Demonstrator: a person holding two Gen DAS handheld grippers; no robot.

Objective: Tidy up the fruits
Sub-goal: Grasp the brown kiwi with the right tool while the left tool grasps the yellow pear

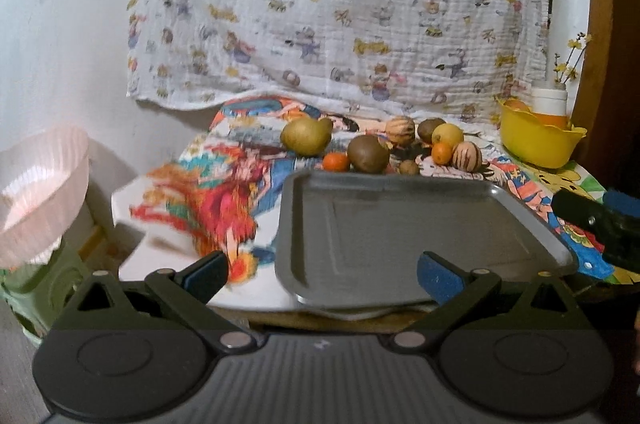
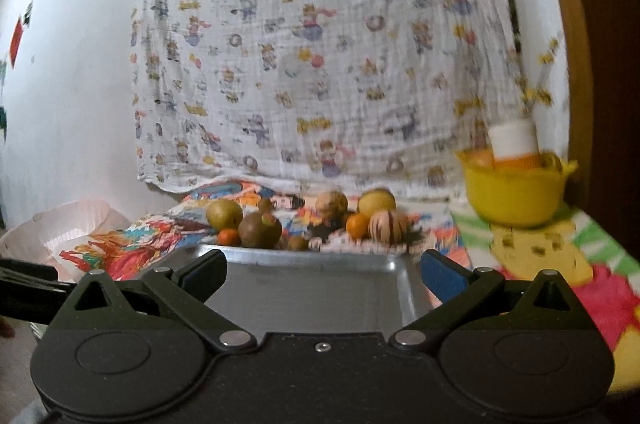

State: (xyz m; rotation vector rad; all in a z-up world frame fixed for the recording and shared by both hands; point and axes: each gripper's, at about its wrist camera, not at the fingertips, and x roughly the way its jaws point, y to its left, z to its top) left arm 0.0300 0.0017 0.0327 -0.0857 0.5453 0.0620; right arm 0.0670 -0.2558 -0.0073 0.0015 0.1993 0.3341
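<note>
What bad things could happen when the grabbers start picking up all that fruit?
The fruits sit bunched together behind the metal tray, some touching, so grabbing one may nudge its round neighbours and set them rolling over the cloth.

The tray's near edge seems to hang past the table edge; a hard push there might tip it.

Both the left gripper and the right gripper are open and close together at the tray, so they might bump each other.

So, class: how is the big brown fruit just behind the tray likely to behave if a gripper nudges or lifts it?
The brown fruit looks round, so a nudge would probably roll it, maybe into the small orange beside it. Its skin looks smooth and curved, so the open left gripper might slip unless it closes across the middle. The rumpled cloth may slow rolling.
</note>
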